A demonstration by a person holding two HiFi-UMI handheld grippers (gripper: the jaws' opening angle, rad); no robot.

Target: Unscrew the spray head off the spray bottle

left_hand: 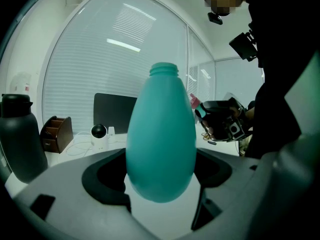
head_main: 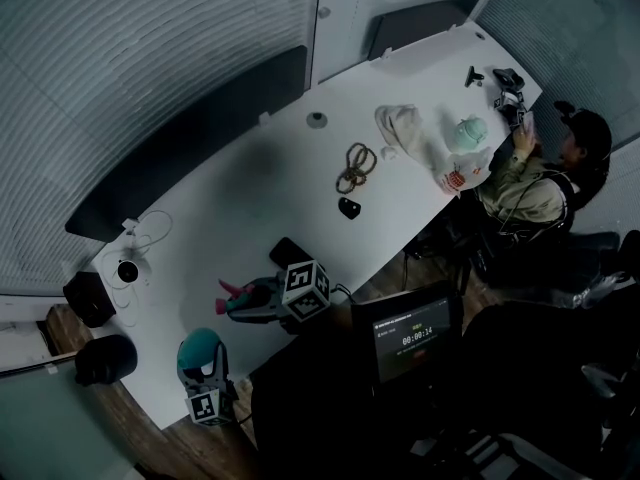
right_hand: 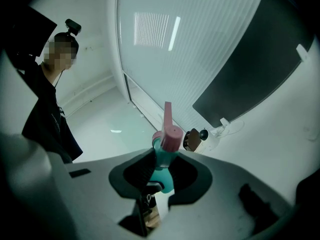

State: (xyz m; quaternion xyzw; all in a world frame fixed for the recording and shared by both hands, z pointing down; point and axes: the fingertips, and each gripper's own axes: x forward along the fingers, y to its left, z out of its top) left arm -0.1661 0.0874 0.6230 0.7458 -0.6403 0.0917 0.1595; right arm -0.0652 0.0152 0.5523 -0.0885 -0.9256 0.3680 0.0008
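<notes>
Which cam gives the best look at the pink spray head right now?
Right gripper view: the spray head sits centre frame, clamped in the right gripper. Head view shows only a small pink tip; left gripper view shows a pink sliver past the bottle.

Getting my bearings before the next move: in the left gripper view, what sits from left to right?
dark flask → brown organizer → small round camera → teal bottle → right gripper

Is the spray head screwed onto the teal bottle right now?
No, the teal bottle has a bare neck; the right gripper holds the pink spray head.
</notes>
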